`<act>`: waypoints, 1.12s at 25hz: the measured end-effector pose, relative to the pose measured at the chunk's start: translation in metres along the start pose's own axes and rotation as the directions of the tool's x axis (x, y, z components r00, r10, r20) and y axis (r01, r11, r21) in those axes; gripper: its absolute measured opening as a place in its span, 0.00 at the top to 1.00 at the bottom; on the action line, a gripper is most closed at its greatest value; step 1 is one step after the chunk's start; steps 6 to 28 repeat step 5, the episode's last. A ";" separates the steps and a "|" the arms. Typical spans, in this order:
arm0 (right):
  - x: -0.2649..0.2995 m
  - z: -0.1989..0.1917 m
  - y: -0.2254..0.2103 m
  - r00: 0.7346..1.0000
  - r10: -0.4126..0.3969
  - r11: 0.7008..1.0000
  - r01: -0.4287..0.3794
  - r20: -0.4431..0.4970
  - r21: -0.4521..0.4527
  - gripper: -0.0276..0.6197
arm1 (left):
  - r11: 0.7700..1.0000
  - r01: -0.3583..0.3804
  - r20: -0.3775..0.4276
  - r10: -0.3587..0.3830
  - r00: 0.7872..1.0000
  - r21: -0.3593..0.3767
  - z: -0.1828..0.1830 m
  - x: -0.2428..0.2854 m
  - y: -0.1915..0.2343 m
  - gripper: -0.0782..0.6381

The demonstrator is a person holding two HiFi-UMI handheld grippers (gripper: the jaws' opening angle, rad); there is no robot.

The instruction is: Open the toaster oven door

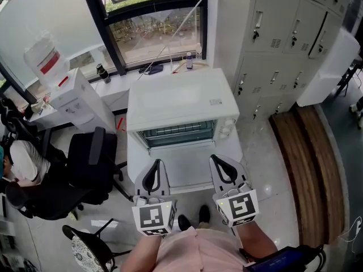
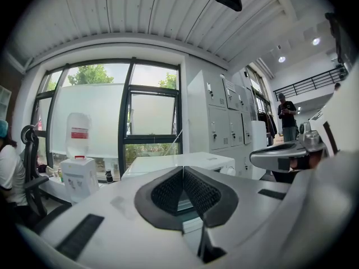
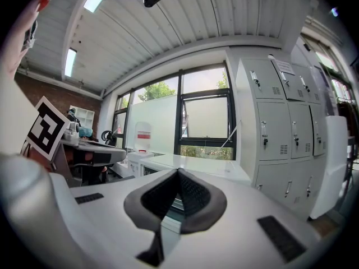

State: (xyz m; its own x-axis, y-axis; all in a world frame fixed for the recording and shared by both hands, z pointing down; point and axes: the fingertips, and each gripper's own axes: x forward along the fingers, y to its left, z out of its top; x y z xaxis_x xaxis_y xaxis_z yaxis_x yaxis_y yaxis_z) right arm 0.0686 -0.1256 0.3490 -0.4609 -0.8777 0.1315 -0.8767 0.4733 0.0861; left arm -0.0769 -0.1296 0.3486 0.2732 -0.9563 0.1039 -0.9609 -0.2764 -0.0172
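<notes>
Black ribbed jaws of the left gripper (image 1: 156,164) and right gripper (image 1: 219,159) are pressed together, empty, at the front edge of the boxy white toaster oven's (image 1: 178,103) flat, folded-down door (image 1: 187,162).

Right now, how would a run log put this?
left tool shut, empty | right tool shut, empty | toaster oven ahead, untouched

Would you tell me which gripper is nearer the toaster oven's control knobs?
Right. The right gripper sits just in front of the control knobs; the left gripper is farther off, before the left part of the toaster oven.
</notes>
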 end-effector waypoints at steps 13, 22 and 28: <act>0.001 -0.003 0.002 1.000 0.004 1.000 -0.004 -0.013 -0.004 0.95 | 1.000 0.001 -0.001 -0.001 1.000 0.000 -0.001 0.000 0.001 0.87; 0.001 -0.003 0.002 1.000 0.004 1.000 -0.004 -0.013 -0.004 0.95 | 1.000 0.001 -0.001 -0.001 1.000 0.000 -0.001 0.000 0.001 0.87; 0.001 -0.003 0.002 1.000 0.004 1.000 -0.004 -0.013 -0.004 0.95 | 1.000 0.001 -0.001 -0.001 1.000 0.000 -0.001 0.000 0.001 0.87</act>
